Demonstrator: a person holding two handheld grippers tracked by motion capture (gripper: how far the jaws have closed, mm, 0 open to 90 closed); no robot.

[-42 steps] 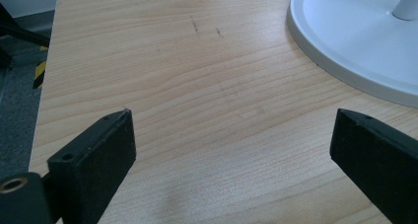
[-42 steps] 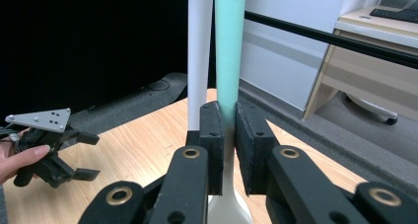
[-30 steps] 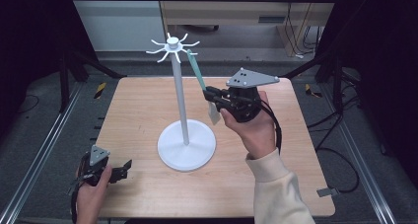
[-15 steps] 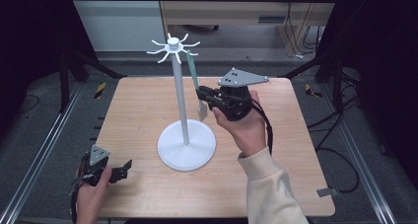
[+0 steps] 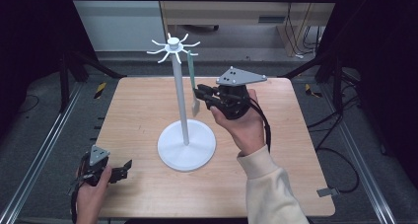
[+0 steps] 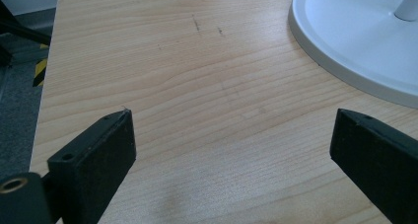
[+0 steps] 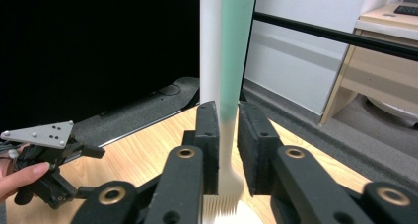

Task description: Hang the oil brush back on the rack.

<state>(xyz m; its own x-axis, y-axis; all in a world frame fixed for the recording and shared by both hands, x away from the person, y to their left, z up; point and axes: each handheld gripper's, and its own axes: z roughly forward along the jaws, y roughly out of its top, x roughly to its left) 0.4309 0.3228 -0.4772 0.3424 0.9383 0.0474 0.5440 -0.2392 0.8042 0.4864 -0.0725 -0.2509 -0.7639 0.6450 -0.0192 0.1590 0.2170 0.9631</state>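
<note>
The thing in hand is a slim brush (image 5: 191,86) with a pale green handle and a whitish bristle head, hanging upright from one of the hooked arms at the top of a white hanging stand (image 5: 178,93), close beside the stand's post. It looks light and thin, a flat plastic handle that is probably smooth and a little slippery, stiff along its length but free to swing on its hook, while the bristles at the bottom are soft and would splay if pinched. The best place to take hold is therefore the lower handle just above the bristles, gripped across its flat faces, and that is where the right gripper (image 7: 226,135) is placed: in the right gripper view the handle runs up between the two black jaws, which have just been easing apart, with a sliver of gap showing on one side, so the brush seems to hang from the hook rather than from the grip. A tug sideways could knock it off the arm or rock the stand on its round base. Farther out, the left gripper (image 5: 121,170) rests low at the near left edge of the wooden bench (image 5: 276,179), jaws wide apart and empty, pointing toward the stand's base.
</note>
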